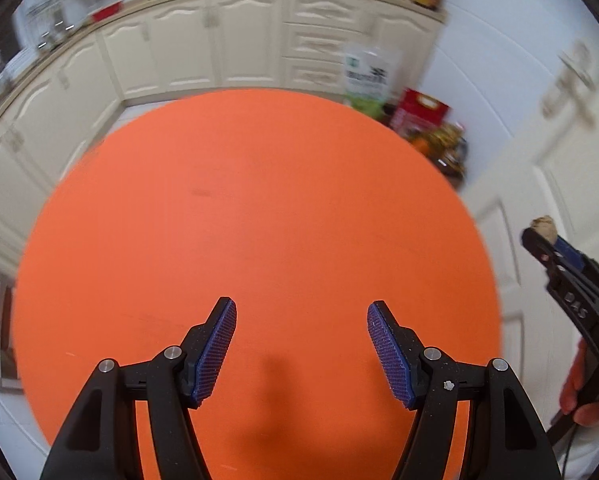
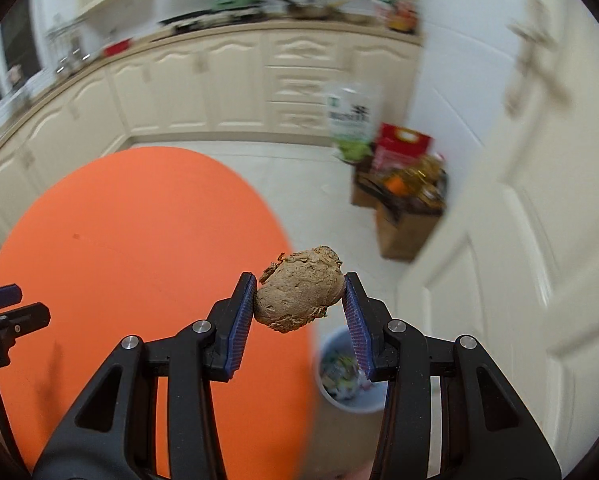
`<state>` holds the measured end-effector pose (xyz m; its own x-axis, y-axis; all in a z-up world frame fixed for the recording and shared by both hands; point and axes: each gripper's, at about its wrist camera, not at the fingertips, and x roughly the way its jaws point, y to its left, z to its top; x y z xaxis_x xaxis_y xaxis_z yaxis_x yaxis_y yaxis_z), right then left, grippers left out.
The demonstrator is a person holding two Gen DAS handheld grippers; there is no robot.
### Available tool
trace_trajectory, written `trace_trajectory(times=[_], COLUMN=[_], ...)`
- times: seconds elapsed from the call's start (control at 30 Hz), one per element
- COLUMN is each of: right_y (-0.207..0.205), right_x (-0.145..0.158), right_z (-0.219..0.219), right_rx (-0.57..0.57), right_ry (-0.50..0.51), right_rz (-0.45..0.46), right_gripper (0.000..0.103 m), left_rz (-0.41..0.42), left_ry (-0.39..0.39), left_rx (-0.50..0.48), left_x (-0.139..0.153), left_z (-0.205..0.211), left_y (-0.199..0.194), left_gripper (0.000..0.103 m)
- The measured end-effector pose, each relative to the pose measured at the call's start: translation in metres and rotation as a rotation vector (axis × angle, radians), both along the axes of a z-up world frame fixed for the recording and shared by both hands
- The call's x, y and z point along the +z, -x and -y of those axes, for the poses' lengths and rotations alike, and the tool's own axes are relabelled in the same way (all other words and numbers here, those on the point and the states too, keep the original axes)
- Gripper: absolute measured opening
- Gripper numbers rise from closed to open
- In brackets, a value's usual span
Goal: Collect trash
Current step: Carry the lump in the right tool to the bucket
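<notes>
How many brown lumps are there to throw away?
1. The brown lump is pinched in the right gripper, past the edge of the orange table and above the bin on the floor. The table shows no others.

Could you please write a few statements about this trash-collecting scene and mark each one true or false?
1. The right tool is shut on a crumpled brown wad. True.
2. The left tool also grips a piece of trash. False: its jaws stand open with nothing between them.
3. A trash bin with litter inside stands on the floor beside the orange table. True.
4. The brown wad lies on the orange table. False: it is held up between the right tool's pads, at the table's edge.
5. The table top is square and white. False: it is round and orange.
</notes>
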<state>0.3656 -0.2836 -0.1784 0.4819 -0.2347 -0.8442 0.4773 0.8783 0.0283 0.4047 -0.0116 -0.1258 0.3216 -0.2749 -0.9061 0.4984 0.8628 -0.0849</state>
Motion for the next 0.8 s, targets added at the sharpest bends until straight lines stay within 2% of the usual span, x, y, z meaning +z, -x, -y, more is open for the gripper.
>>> trace_trajectory(times=[0.13,0.3,0.43,0.5,0.63,0.8], right_y=[0.046,0.082,0.097,0.099,0.106,0.109], right_x=[-0.022,-0.058,-0.087,-0.104,-0.131,-0.152], right_z=[0.040,0.074,0.096,0.107,0.122,0.132], right_rx=[-0.092,-0.163,-0.202,-0.210,-0.221,-0.225], right_ry=[-0.025,-0.075,-0.104,-0.123,-0.167,-0.193], right_rz=[-0.028,-0.079,-0.125,-0.153,-0.186,-0.221], right_gripper=[0.042,0.042,0.042,0.042,0.042,0.043], left_rz=[-0.006,-0.040,-0.040,0.024,0.070,0.118], left_ry=[-0.045,-0.100,-0.145,-0.170,-0.206,-0.237], left_rx=[-0.105,-0.228,-0.262,-0.259,-0.244,-0.225], left_x=[-0.011,-0.037,-0.054,-0.056,-0.063,-0.071], left_z=[0.055,0.123,0.164,0.179,0.199,0.221], left_y=[0.037,0.072,0.085,0.088,0.091,0.126], left_gripper=[0.064,0.064,0.067,0.067,0.070,0.070])
